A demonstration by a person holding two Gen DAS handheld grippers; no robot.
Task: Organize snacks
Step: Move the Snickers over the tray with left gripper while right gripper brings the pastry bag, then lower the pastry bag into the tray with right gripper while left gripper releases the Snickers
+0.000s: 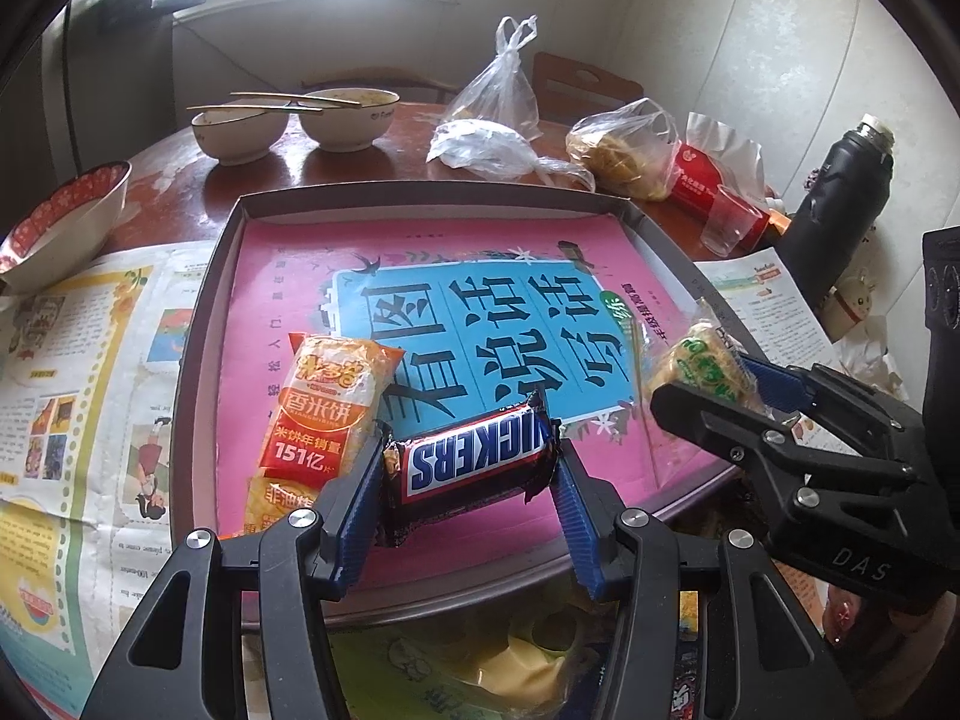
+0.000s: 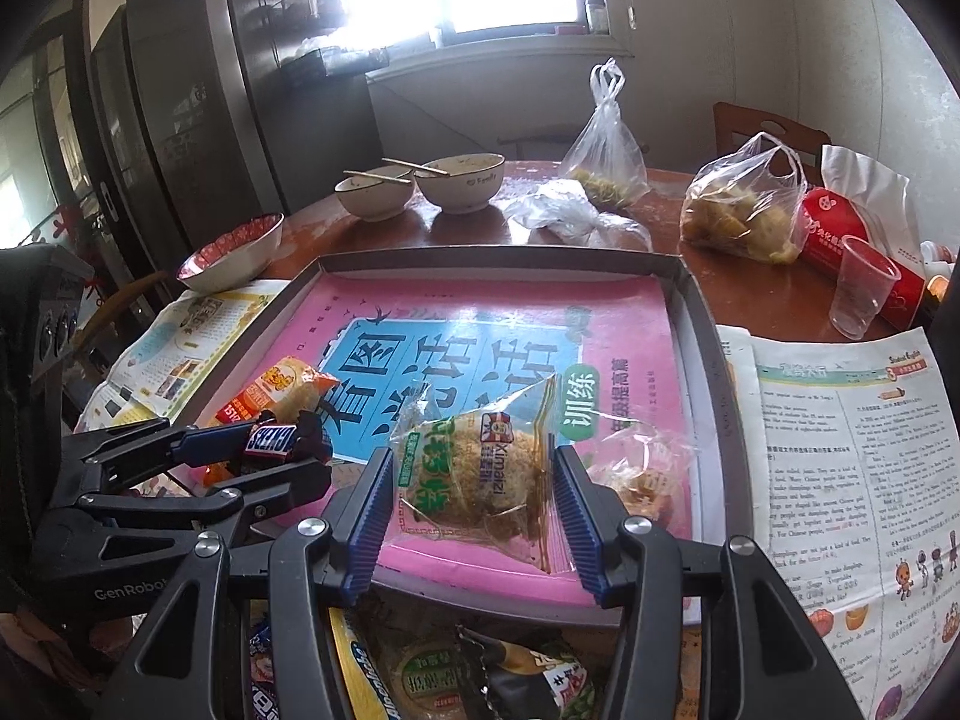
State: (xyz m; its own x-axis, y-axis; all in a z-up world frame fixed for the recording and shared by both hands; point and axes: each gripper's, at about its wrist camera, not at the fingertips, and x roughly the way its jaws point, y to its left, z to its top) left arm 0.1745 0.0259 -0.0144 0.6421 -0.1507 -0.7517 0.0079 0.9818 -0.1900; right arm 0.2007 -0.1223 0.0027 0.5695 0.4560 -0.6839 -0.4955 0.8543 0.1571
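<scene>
Grey-walled, the shallow tray [image 2: 708, 324] takes up most of the wooden table [image 2: 744, 288]; a pink booklet [image 2: 624, 324] lines its floor, with an orange rice-cracker packet [image 1: 327, 414] lying at its near left. Over the tray's near edge, the left gripper [image 1: 471, 480] clamps a Snickers bar [image 1: 474, 459] by its ends. Beside it, the right gripper [image 2: 474, 480] pinches a clear-wrapped snack pouch [image 2: 480, 468]. More packets [image 2: 450, 672] lie below the grippers.
</scene>
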